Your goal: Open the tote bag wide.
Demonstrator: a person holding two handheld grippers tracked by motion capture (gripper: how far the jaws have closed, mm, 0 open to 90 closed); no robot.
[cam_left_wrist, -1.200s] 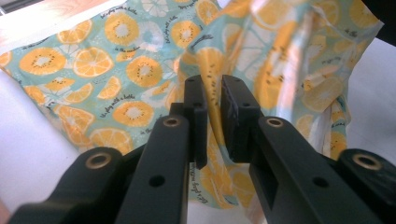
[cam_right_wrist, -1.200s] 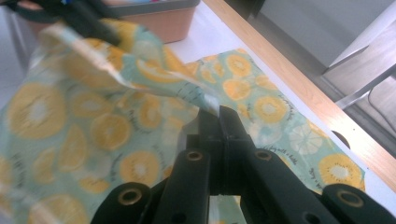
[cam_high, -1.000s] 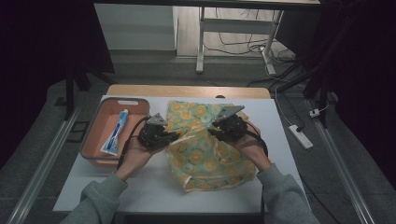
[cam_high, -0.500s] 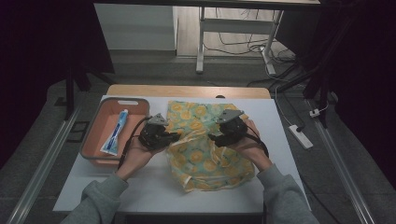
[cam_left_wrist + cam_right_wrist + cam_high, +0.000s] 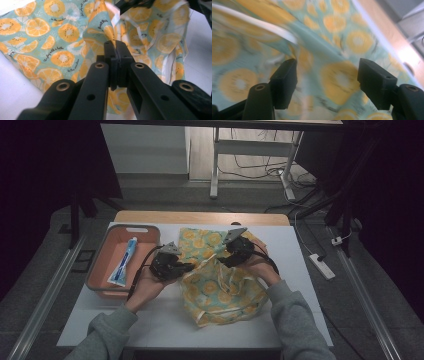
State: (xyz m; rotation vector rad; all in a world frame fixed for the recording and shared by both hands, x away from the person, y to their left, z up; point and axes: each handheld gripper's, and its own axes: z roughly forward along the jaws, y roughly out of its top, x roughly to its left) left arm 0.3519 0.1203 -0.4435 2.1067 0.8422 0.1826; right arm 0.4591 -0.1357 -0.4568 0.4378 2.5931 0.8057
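R gripper [image 5: 223, 262] dropped lower, jaws wide, narrowing; L gripper [image 5: 191, 266] pinches teal orange-print cloth [image 5: 220, 287].

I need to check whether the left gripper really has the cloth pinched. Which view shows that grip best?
The left gripper view: the left gripper has its jaws shut on a raised fold of the fruit-print cloth. The high view shows that gripper at the cloth's edge, too small to judge. The right gripper view shows blurred cloth between the right gripper's open jaws.

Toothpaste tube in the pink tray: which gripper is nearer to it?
Left. The left gripper sits just beside the pink tray holding the toothpaste tube, shut on the fruit-print cloth. The right gripper is open farther across that cloth.
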